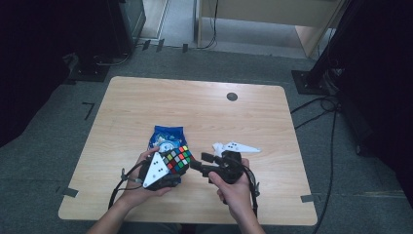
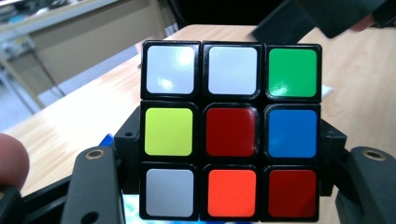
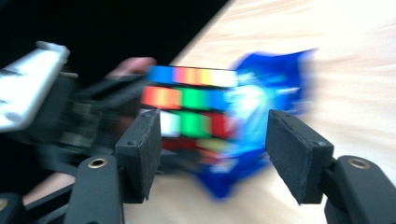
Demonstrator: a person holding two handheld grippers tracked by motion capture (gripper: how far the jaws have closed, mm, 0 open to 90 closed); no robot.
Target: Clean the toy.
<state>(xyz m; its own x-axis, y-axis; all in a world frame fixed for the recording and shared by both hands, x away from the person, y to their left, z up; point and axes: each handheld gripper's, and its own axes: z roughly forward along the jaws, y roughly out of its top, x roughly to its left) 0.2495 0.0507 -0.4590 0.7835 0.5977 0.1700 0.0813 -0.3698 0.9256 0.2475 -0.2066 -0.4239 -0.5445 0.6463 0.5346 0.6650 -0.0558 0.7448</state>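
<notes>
Your left tool (image 1: 171, 168) clamps the cube (image 1: 178, 160), lower centre of high view | right tool (image 1: 202, 162) jaws wide, aimed left at cube | bag (image 1: 167, 136) on tabletop (image 1: 146, 102) behind.

Dim high view, motion-blurred right gripper view, glare on cube (image 2: 231, 130)

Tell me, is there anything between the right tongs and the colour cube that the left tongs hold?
Nothing visible. The right tongs stand open, pointed at the cube held in the left tongs. The blue packet lies on the table beyond the cube.
</notes>
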